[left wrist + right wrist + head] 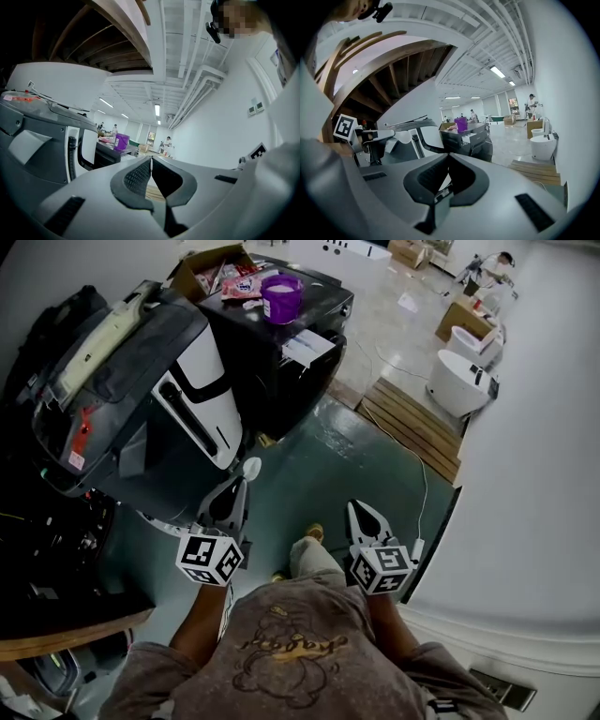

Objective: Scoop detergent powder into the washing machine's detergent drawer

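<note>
A purple detergent tub (pixel 281 296) stands open on top of the black washing machine (pixel 272 371); it also shows far off as a purple tub (pixel 121 140) (pixel 461 124). The machine's white detergent drawer (pixel 307 346) (pixel 476 137) is pulled out at its front. My left gripper (pixel 242 484) (pixel 151 160) is held low near my body, shut on the handle of a small white scoop (pixel 251 467). Beside it my right gripper (pixel 358 509) (pixel 449 155) is shut with nothing in it. Both grippers are well short of the machine.
A large black and white appliance (pixel 187 399) fills the left side, close to my left gripper. A cardboard box (pixel 199 268) with packets sits behind the tub. A wooden pallet (pixel 412 423), white sanitary fixtures (pixel 464 381) and a floor cable (pixel 422 493) lie to the right.
</note>
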Available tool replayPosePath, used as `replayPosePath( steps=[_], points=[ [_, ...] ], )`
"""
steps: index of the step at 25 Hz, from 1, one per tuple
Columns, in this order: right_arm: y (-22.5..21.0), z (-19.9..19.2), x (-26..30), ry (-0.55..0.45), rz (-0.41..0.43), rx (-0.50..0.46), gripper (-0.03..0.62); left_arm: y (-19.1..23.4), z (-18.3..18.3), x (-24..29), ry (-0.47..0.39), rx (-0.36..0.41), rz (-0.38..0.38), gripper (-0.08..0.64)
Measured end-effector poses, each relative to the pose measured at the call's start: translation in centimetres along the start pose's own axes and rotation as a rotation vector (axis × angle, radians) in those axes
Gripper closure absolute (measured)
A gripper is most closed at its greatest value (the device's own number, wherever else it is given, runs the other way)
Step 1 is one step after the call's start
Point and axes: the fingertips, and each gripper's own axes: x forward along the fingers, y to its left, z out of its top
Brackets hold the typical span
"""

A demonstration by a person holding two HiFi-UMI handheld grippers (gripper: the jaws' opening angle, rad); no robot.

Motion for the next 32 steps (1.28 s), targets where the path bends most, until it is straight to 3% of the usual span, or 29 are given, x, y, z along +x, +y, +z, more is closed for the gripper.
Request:
replayPosePath(
  steps=[15, 32],
  points=[
    [-0.5, 2.7, 8.9, -0.017, 0.054, 0.011, 0.594, 5.3, 0.8, 6.0, -0.024, -0.017, 0.03, 0.535],
    [-7.2, 9.5, 23.3, -0.01, 0.115, 0.01, 0.594, 10.4, 4.6, 21.0, -0.036, -0.029, 0.064, 0.535]
  ],
)
